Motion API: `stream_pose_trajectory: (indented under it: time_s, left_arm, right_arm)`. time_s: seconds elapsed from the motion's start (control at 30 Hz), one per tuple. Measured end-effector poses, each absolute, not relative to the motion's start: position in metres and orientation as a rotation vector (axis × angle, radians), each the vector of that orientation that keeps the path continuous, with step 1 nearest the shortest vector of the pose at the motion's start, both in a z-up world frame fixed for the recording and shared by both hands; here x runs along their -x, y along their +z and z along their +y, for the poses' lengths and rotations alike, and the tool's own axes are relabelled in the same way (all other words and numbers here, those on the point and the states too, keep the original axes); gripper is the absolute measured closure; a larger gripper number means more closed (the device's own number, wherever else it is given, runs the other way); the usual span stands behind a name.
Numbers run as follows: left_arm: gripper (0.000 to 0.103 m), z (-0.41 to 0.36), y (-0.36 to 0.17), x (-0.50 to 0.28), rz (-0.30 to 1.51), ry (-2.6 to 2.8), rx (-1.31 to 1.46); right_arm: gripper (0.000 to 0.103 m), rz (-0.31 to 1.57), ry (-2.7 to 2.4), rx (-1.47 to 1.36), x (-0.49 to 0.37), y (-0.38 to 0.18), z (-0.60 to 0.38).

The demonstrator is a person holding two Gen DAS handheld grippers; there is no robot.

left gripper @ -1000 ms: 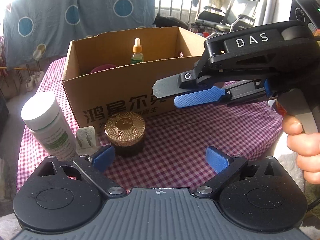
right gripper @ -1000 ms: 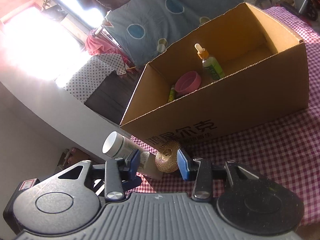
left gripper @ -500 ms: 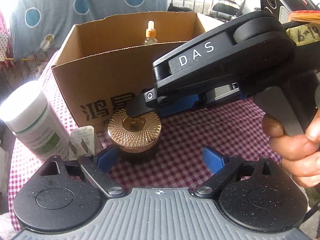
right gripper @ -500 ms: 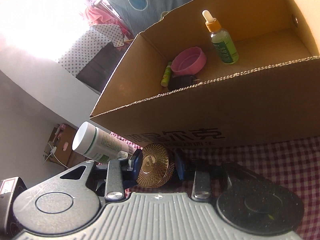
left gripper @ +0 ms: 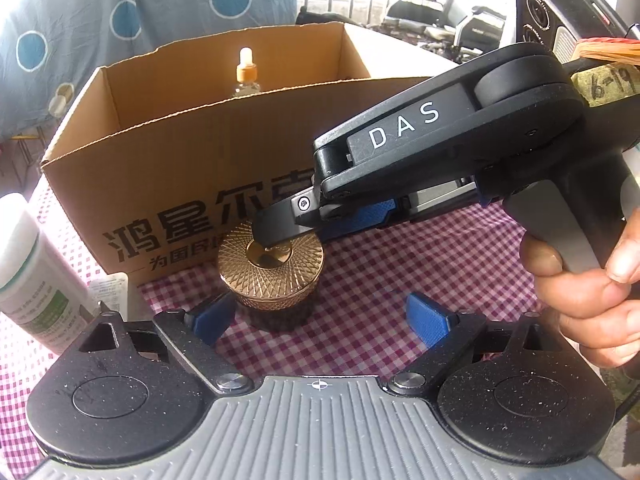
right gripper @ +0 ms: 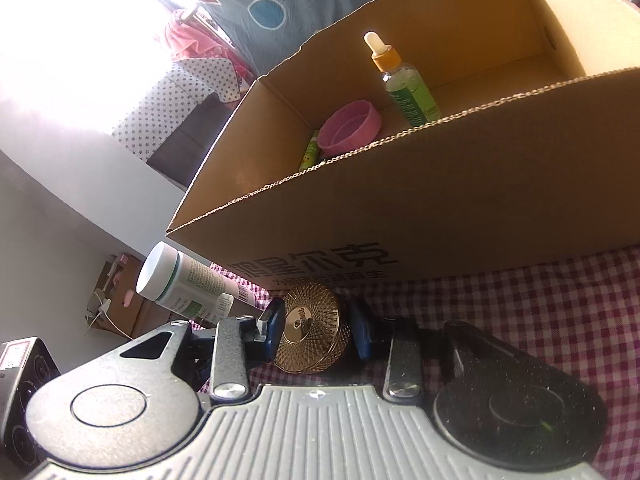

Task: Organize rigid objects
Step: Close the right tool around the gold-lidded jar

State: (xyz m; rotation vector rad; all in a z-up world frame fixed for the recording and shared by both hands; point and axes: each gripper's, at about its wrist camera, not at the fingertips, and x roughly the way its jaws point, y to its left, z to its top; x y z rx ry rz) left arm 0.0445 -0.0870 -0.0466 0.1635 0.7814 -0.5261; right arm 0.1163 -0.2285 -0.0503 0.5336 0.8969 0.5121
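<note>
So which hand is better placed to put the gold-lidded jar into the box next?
Right. The right gripper has its pads on both sides of the gold-lidded jar, just in front of the box. The left gripper is open, with the jar near only one pad.

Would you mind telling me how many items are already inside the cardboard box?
3 visible: a dropper bottle standing upright, a pink cap beside it, and a small yellow-green tube by the cap. The front wall may hide more.

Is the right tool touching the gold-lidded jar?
Touching. In the right wrist view, the right tool has both blue pads pressed against the gold-lidded jar.
</note>
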Motion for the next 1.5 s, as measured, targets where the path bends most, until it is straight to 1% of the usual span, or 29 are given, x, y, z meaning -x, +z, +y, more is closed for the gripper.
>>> stream_pose_trajectory:
  time_s: [0.37,0.97,1.03,1.1,1.17,1.23,1.5]
  left_arm:
    - [0.01,-0.114,-0.044,-0.035,0.788,-0.601,-0.188]
    - [0.012,-0.115,-0.043,-0.043,0.763,-0.568,-0.211]
    - [0.018,-0.115,-0.043,-0.048,0.761,-0.559,-0.213]
    - [0.021,-0.117,-0.046,-0.051,0.764,-0.55,-0.218]
    - [0.027,-0.117,-0.048,-0.057,0.777,-0.543,-0.225]
    - [0.04,-0.118,-0.051,-0.059,0.792,-0.545,-0.218]
    - [0.041,-0.116,-0.049,-0.047,0.795,-0.572,-0.211]
  right_arm:
    - [0.065,0.856,0.448,-0.631,-0.091,-0.057,-0.265]
    - [0.065,0.834,0.437,-0.657,-0.083,-0.058,-0.278]
    - [0.064,0.834,0.436,-0.659,-0.083,-0.058,-0.278]
    - [0.064,0.835,0.436,-0.66,-0.084,-0.058,-0.278]
    - [0.064,0.836,0.438,-0.659,-0.085,-0.059,-0.277]
    - [0.064,0.836,0.438,-0.655,-0.086,-0.059,-0.274]
    - [0.063,0.838,0.426,-0.644,-0.077,-0.056,-0.273]
